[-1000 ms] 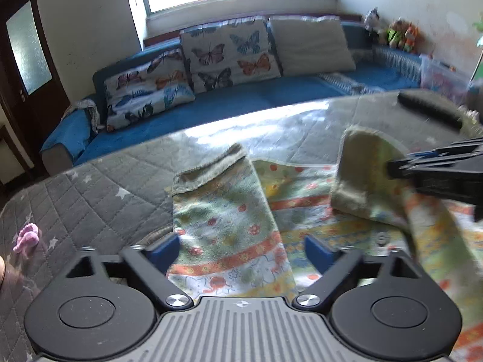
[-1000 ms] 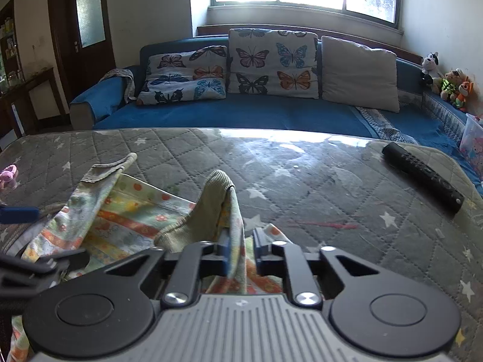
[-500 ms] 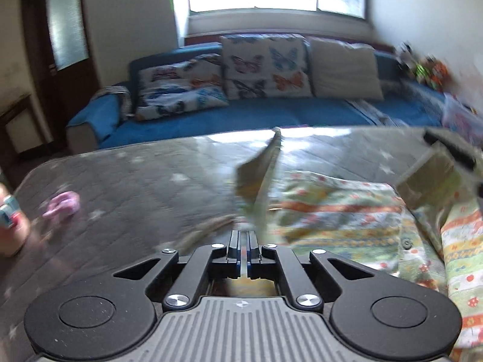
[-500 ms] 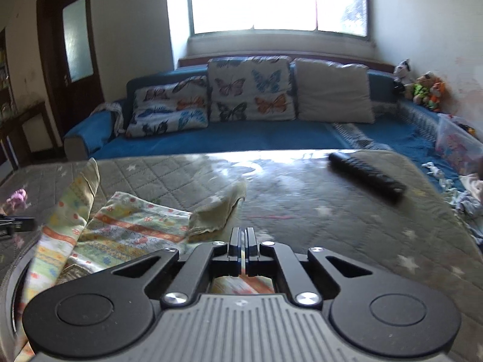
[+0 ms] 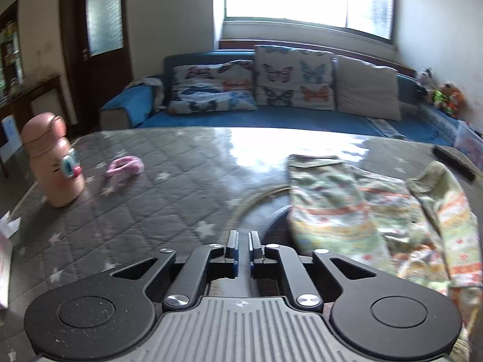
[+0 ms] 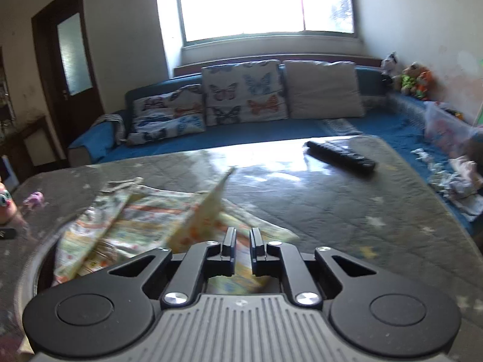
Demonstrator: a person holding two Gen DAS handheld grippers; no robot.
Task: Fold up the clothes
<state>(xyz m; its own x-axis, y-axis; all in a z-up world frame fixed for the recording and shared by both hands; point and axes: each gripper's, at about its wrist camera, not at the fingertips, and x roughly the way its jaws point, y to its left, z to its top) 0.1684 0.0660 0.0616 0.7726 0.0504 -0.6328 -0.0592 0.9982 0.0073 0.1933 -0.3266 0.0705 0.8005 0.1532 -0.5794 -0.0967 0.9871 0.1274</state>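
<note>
A child's patterned garment (image 5: pixel 377 217) with green cuffs lies on the grey quilted table (image 5: pixel 169 187), its sleeves folded in over the body. It also shows in the right wrist view (image 6: pixel 145 223), blurred. My left gripper (image 5: pixel 243 235) is to the left of the garment, its jaws a small gap apart and empty. My right gripper (image 6: pixel 241 232) is above the garment's near right part, jaws a small gap apart, holding nothing; a fold of the cloth stands up just left of it.
A pink bottle (image 5: pixel 54 160) and a small pink item (image 5: pixel 125 166) stand at the table's left. A black remote (image 6: pixel 341 157) lies at the far right. A blue sofa (image 6: pixel 271 129) with cushions runs behind the table. Cloth scraps (image 6: pixel 452 181) lie to the right.
Both grippers were shut on the garment's sleeves half a second ago. Now both have let go, their jaws slightly parted, and the sleeves lie folded over the body.
</note>
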